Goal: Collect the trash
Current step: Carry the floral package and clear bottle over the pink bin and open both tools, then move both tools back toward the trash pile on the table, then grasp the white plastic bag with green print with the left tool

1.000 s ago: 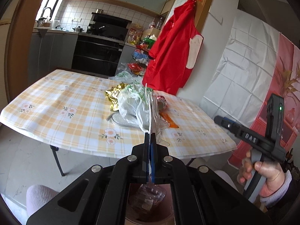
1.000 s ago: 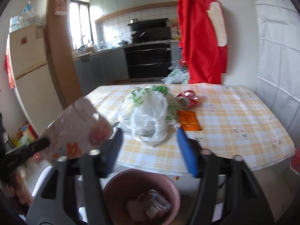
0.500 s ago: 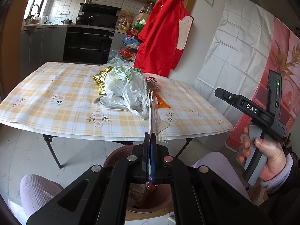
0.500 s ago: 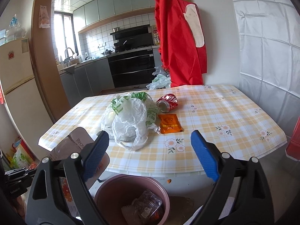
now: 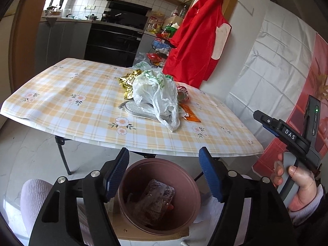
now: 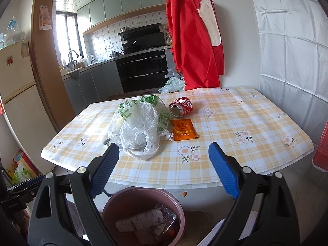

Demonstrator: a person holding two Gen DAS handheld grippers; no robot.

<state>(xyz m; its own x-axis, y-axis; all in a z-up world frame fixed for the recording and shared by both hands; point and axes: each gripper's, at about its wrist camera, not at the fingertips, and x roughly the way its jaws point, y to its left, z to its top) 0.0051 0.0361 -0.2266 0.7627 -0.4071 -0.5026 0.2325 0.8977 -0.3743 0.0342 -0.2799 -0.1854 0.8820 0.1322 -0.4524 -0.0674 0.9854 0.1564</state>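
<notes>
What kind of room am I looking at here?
Most likely a home kitchen with an eating area: a black built-in stove and range hood against tiled walls, a sink with tap under the window, and a fridge beside a table with a checked cloth.

Bright daylight from the kitchen window [image 6: 63,34], fisheye-warped edges, sharp focus

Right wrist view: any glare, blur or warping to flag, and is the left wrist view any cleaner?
Right wrist view: kitchen window blown out; wrapper in the pink bin motion-smeared; door frame bows from the fisheye; black corner vignette. Left wrist view: window also bright, table edge curves, but plastic bag and right gripper read sharp.
</notes>
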